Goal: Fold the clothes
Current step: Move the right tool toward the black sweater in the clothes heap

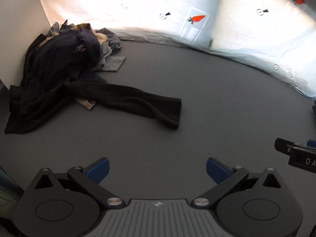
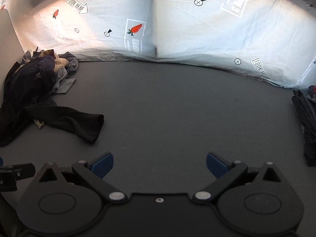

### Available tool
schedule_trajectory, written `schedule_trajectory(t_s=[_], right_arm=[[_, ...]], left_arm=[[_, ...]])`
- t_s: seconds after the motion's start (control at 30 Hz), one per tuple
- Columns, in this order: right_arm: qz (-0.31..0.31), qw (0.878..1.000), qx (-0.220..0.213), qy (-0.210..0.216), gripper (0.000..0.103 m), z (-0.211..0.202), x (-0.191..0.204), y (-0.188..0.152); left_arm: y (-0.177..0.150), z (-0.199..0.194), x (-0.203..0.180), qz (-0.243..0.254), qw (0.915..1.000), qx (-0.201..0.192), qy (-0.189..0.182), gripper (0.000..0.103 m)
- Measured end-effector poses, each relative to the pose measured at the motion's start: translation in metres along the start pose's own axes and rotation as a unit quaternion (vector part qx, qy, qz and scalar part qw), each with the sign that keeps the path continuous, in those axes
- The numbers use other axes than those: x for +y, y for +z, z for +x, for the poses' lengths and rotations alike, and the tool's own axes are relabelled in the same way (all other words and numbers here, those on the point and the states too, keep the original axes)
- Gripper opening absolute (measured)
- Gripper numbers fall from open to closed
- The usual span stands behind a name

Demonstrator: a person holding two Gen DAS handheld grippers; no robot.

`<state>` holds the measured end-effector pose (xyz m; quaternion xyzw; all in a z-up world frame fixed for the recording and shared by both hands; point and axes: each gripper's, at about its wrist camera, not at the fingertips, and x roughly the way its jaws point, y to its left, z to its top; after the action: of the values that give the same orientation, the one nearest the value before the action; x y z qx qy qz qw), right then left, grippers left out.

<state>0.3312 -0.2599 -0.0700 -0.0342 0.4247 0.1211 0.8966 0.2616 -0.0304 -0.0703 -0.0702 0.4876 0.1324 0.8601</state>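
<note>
A heap of unfolded clothes [image 1: 59,63] lies at the far left of the grey table [image 1: 177,138], mostly dark garments with beige and checked pieces. A black garment [image 1: 138,102] trails out of it toward the middle. The heap [image 2: 35,79] and the black garment [image 2: 75,122] also show in the right wrist view. My left gripper [image 1: 157,169] is open and empty, above the bare table in front of the garment. My right gripper [image 2: 159,165] is open and empty over the table's middle; it shows at the right edge of the left wrist view [image 1: 296,154].
A white sheet with carrot prints [image 2: 177,29] hangs behind the table. A white panel [image 1: 17,39] stands at the left, behind the heap. A stack of dark folded clothes [image 2: 306,118] sits at the table's right edge.
</note>
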Motion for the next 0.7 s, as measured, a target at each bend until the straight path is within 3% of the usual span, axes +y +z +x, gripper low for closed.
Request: schedule_trajectory(t_s=[0.27,0.5,0.7], right_arm=[[-0.018,1.0,0.007,-0.008,0.102,0.038,0.054,0.027],[-0.041,0.999,0.006,-0.011,0.098,0.093,0.126,0.06],[-0.038,0.999,0.029,0.004,0.078,0.156,0.183,0.078]], left_arm=[[0.033,0.051,0.047,0.005,0.9996,0.029,0.004,0.103],[0.074,0.103,0.109,-0.017,0.999,0.042,-0.006,0.103],[0.098,0.161,0.176,-0.05,0.9954,0.081,0.009,0.103]])
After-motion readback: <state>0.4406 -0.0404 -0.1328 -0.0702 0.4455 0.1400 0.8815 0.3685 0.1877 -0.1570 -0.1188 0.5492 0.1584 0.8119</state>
